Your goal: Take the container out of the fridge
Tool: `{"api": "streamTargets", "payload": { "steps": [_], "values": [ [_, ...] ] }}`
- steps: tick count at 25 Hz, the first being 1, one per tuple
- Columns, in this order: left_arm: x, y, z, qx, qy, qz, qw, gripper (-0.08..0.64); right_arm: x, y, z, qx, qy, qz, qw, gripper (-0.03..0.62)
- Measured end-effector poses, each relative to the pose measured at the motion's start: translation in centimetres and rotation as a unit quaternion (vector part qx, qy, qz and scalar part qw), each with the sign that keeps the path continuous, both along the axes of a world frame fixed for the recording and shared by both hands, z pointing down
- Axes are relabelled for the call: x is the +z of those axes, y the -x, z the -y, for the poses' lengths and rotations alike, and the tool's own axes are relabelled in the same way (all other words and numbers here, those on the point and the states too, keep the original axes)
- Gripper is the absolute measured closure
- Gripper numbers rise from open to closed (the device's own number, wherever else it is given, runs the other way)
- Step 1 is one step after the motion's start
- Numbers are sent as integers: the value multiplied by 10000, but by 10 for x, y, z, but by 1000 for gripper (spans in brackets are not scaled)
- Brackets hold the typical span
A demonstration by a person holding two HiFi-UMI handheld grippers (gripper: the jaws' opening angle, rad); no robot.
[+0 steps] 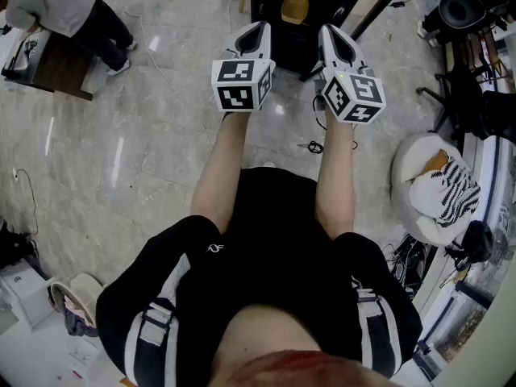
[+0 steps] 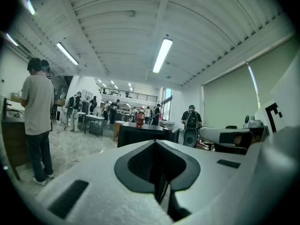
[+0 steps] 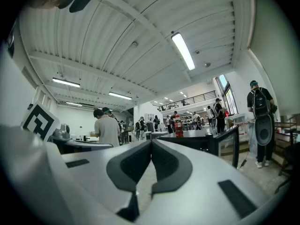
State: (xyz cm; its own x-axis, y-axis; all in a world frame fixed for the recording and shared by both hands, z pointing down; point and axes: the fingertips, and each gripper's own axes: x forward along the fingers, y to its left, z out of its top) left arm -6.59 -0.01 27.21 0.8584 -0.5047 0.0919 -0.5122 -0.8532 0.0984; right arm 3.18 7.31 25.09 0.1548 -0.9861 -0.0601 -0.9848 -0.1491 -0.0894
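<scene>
A low black fridge (image 1: 292,22) stands on the floor straight ahead of me, with a yellowish round thing (image 1: 295,8) on its top. The left gripper view shows the fridge (image 2: 140,136) as a dark box with a red can (image 2: 139,121) on it. In the right gripper view its glass-fronted side (image 3: 230,146) shows, and the red can (image 3: 178,129) too. No container is visible. My left gripper (image 1: 260,27) and right gripper (image 1: 330,31) are held side by side in the air in front of the fridge, short of it. Both are shut with nothing between the jaws.
A person in a grey shirt (image 1: 71,6) stands at a dark counter (image 1: 56,67) on the left. Another person with a backpack (image 3: 260,111) stands to the right. A white chair with striped cloth (image 1: 439,190) is on my right, and cables (image 1: 314,146) lie on the marble floor.
</scene>
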Motion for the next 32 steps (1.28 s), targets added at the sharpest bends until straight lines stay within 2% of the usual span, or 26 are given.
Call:
{"api": "streamTargets", "payload": {
  "steps": [4,7,15,20,28,32],
  "values": [
    [1,-17,-16,128,46,37,9999,552,-3,-16,-22,154,-214,154,9995,580],
    [-8,-18,-12,139,-35,36,9999,552,-5,-24,-18,236,-229,238,9992,580],
    [-8,-14,-17,-119,-229,120,9996,552,1,-30,-10,-86,-353,459,9983,580],
    [10,-1,-11,-362,-122,295,9988,552,21,-22,5,-375,-214,629,9971,580],
    [28,1,25,-480,29,422,9979,552,44,-21,45,-565,5,775,9954,580],
    [50,-20,69,-435,230,495,9976,552,59,-51,73,-371,11,799,9961,580]
  ]
}}
